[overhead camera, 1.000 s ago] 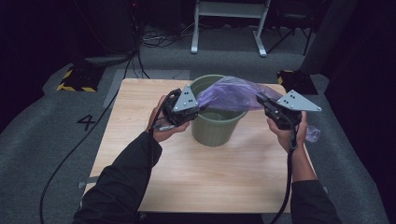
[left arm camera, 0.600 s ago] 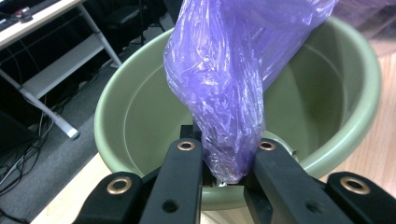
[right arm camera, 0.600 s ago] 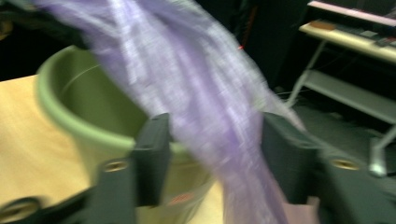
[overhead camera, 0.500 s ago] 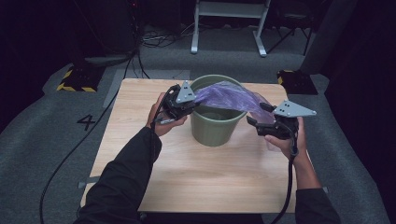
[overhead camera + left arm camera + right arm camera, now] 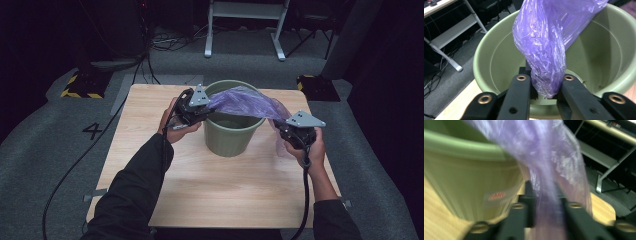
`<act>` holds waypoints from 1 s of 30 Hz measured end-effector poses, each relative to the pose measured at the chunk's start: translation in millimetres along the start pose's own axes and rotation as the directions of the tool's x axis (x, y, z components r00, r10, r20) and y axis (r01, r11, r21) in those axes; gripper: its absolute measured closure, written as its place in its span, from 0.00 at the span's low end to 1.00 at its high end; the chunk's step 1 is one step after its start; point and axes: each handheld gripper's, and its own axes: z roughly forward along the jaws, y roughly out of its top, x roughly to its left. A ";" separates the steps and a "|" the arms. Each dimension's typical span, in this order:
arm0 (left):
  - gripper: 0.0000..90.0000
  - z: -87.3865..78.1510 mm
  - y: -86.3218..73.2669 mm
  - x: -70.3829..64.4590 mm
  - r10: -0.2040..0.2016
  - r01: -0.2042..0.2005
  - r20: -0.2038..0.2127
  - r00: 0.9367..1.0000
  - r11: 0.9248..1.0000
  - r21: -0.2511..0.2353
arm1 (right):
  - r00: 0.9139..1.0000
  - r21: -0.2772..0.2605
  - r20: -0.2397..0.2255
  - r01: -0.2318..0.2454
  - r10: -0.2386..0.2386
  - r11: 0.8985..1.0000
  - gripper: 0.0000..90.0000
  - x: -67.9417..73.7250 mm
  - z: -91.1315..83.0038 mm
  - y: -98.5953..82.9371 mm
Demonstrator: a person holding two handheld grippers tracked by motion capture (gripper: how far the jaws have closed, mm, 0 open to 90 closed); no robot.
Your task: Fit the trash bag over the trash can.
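Observation:
A green plastic bin (image 5: 230, 137) stands upright near the middle of the wooden table (image 5: 215, 190). A thin purple plastic bag (image 5: 245, 102) stretches over its mouth from left rim to beyond the right side. My left gripper (image 5: 202, 111) sits at the bin's left rim, shut on one end of the bag (image 5: 544, 62), above the bin's inside (image 5: 599, 55). My right gripper (image 5: 285, 129) is lower, to the right of the bin, shut on the other end of the bag (image 5: 549, 195), beside the bin's wall (image 5: 469, 182).
The table stands on grey carpet marked with a 4 (image 5: 93, 131). A white frame's legs (image 5: 245, 30) and cables lie beyond the far edge. A dark block (image 5: 315, 87) sits off the far right corner, and a yellow-striped one (image 5: 80, 87) off the far left.
My right gripper has come down and toward the bin's right side, pulling its end of the bag lower. The bag now lies flatter across the mouth. My left gripper has barely shifted.

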 end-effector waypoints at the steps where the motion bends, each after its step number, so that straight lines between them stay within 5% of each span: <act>1: 0.86 0.3 0.2 0.3 -0.005 0.005 0.000 1.000 1.000 -0.002 | 1.000 -0.019 0.012 -0.011 0.012 1.000 0.98 -0.9 -2.0 1.1; 9: 0.25 -3.8 2.6 4.1 -0.094 0.094 0.017 0.995 0.995 -0.020 | 0.983 -0.030 0.185 0.012 -0.006 0.999 0.99 -8.8 -16.2 12.0; 14: 0.17 -10.5 2.6 5.1 -0.073 0.074 0.043 0.996 0.997 -0.021 | 0.962 -0.009 0.269 0.046 -0.041 0.999 0.99 -10.5 -20.2 20.0; 19: 0.17 -11.2 2.5 5.5 -0.078 0.079 0.047 0.996 0.997 -0.021 | 0.942 0.011 0.327 0.076 -0.075 0.997 0.99 -10.5 -18.0 27.7; 22: 0.22 -11.6 1.3 8.0 -0.114 0.116 0.056 0.992 0.992 -0.042 | 0.945 -0.003 0.324 0.052 -0.048 0.999 1.00 -14.3 -19.8 29.8; 24: 0.45 -12.0 2.2 8.5 -0.114 0.115 0.022 0.993 0.992 -0.055 | 0.957 -0.026 0.288 0.040 -0.031 0.999 0.99 -17.1 -21.7 29.4; 25: 0.47 -11.1 3.5 8.1 -0.114 0.114 0.005 0.993 0.992 -0.052 | 0.963 -0.036 0.270 0.033 -0.022 0.999 0.99 -16.8 -22.2 28.9; 26: 0.58 -10.1 4.5 7.8 -0.107 0.108 0.017 0.994 0.993 -0.055 | 0.968 -0.046 0.251 0.036 -0.023 0.998 0.99 -15.9 -22.7 28.5; 27: 0.63 -8.6 5.9 7.1 -0.097 0.097 0.012 0.995 0.994 -0.047 | 0.978 -0.064 0.207 0.039 -0.025 0.997 0.99 -14.4 -23.2 28.0; 30: 0.71 -1.6 10.1 5.0 -0.079 0.080 0.016 0.997 0.997 -0.010 | 0.985 -0.055 0.164 0.068 -0.058 0.996 0.99 -5.8 -20.9 26.9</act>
